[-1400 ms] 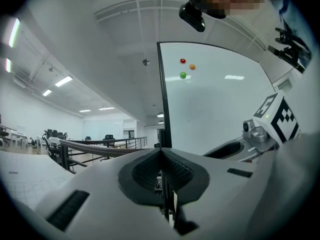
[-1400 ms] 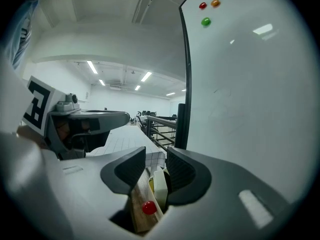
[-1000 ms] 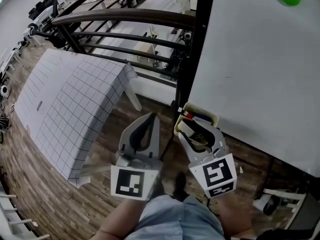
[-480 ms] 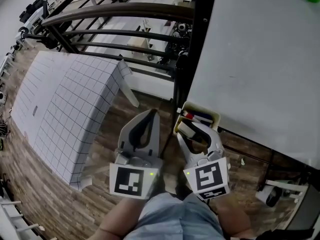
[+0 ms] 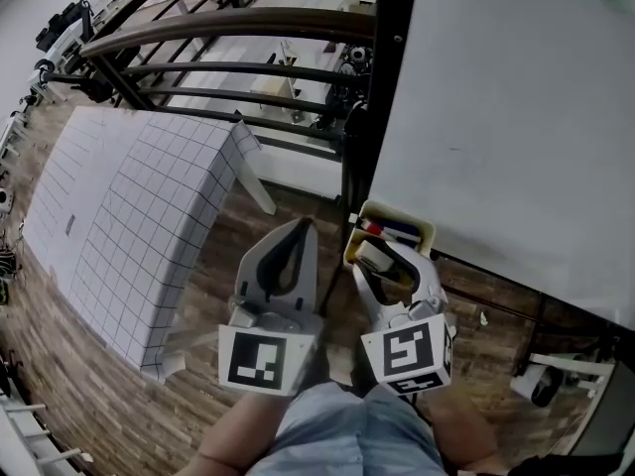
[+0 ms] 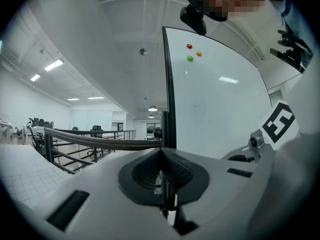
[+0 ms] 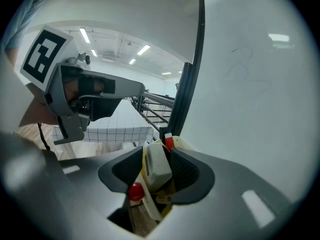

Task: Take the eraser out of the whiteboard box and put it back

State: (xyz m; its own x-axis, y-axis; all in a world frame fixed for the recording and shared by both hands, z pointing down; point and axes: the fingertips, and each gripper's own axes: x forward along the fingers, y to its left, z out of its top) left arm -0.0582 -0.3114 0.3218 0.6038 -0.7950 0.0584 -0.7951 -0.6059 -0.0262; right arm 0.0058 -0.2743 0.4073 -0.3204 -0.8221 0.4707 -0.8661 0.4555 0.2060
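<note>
Down at the person's waist, the two grippers are pointing away side by side. The right gripper (image 5: 392,264) is the one reaching into the yellow box (image 5: 419,229) that is hanging at the bottom edge of the whiteboard (image 5: 516,117). Its jaws have just been opening and are standing wide, with the white eraser (image 5: 372,256) sitting between them in the box — not being squeezed, as far as I can judge. The left gripper (image 5: 301,228) is hovering just beside the box at its left, jaws pressed together on nothing, so the right hand is plainly the nearer one.

The right gripper view is telling what the head view is not. The eraser (image 7: 156,165) is standing on end, its long axis running roughly along the jaws. It is lying close against the right pad while a gap is showing at the left pad — a straight closing should catch its flat sides. A small red round thing (image 7: 135,191) is sitting nearer, at its foot, and a red marker cap (image 7: 168,143) is poking up just behind it. The head view, in turn, is giving the wider layout: the gridded table (image 5: 129,216) well off to the left and the railing (image 5: 228,23) beyond.
</note>
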